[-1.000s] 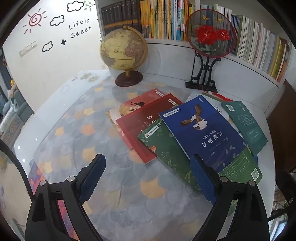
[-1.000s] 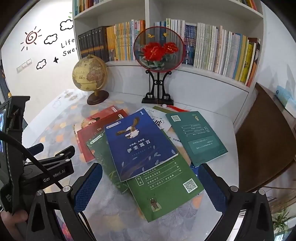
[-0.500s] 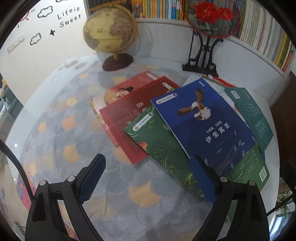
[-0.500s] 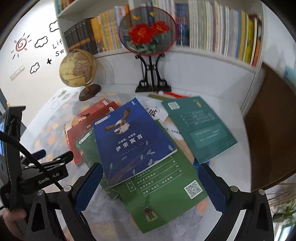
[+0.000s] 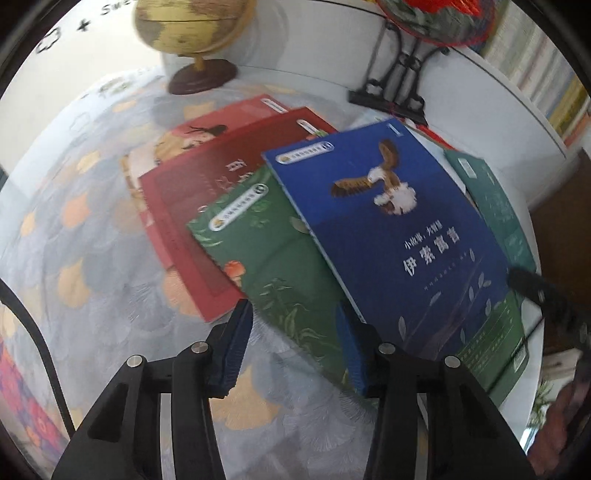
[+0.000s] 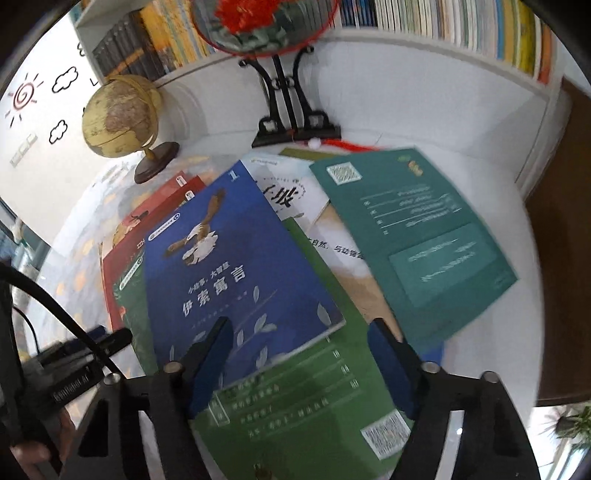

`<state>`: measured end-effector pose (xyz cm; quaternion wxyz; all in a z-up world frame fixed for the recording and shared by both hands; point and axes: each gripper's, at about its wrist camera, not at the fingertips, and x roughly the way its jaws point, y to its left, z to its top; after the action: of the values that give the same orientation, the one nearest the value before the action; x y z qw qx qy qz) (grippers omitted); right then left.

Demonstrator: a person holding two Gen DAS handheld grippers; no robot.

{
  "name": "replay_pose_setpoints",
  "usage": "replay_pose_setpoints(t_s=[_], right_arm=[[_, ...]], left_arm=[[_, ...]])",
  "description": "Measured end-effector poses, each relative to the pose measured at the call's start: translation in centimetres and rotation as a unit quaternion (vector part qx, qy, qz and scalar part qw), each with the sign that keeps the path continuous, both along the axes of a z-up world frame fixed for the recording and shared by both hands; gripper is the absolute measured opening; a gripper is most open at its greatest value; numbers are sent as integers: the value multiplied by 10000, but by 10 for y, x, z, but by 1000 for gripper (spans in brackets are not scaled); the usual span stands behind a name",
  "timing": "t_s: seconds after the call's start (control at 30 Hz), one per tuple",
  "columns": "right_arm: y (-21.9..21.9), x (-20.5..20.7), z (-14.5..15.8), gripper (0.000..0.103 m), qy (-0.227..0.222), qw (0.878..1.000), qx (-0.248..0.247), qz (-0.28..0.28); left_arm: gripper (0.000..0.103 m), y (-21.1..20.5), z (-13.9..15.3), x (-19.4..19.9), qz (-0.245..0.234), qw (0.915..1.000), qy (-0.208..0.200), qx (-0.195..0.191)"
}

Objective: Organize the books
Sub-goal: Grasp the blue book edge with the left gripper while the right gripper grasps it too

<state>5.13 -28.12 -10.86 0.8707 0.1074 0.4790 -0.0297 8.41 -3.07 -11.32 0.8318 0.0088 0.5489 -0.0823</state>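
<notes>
Several books lie fanned out and overlapping on the table. A blue book (image 5: 399,229) with a bird on its cover lies on top of a green book (image 5: 280,266); two red books (image 5: 199,206) lie under them to the left, and a teal book (image 6: 417,236) lies at the right. My left gripper (image 5: 295,332) is partly closed and empty, just above the green book's near corner. My right gripper (image 6: 299,343) is open and empty, low over the near edge of the blue book (image 6: 229,266) and the green back cover (image 6: 310,402) under it.
A globe (image 6: 118,118) stands at the back left and a red fan on a black stand (image 6: 291,110) at the back middle. A shelf of upright books (image 6: 443,22) runs along the wall. The table's right edge (image 6: 532,258) drops to a brown surface.
Both grippers have moved forward and down toward the books. The jaws of both have narrowed, the left more than the right.
</notes>
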Motion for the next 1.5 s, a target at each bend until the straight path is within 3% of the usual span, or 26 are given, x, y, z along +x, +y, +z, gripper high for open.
replay_pose_setpoints(t_s=[0.13, 0.4, 0.5, 0.87, 1.1, 1.2, 1.3, 1.4, 1.5], right_arm=[[-9, 20, -11, 56, 70, 9999, 101, -23], [-7, 45, -19, 55, 142, 9997, 76, 156], [4, 47, -23, 56, 216, 9990, -241, 304], [49, 1, -26, 55, 455, 9928, 121, 1097], [36, 11, -24, 53, 283, 9976, 106, 616], [44, 14, -23, 47, 234, 9975, 122, 650], [60, 12, -25, 45, 212, 9965, 22, 809], [72, 7, -27, 44, 230, 9951, -66, 959], [74, -1, -30, 44, 219, 9945, 143, 1016]], left_arm=[[43, -3, -3, 5, -22, 9995, 36, -314], [50, -1, -15, 14, -80, 9970, 208, -747], [51, -4, -15, 15, -139, 9966, 190, -794], [52, 4, -14, 10, -460, 9953, 256, -813], [52, 46, -15, 13, 25, 9932, 328, -1119], [52, 57, -28, 14, 93, 9878, 657, -1406], [52, 59, -42, 9, 100, 9741, 1051, -1997], [49, 50, -41, 4, -33, 9753, 979, -1981], [46, 44, -39, 1, -123, 9722, 1036, -2097]])
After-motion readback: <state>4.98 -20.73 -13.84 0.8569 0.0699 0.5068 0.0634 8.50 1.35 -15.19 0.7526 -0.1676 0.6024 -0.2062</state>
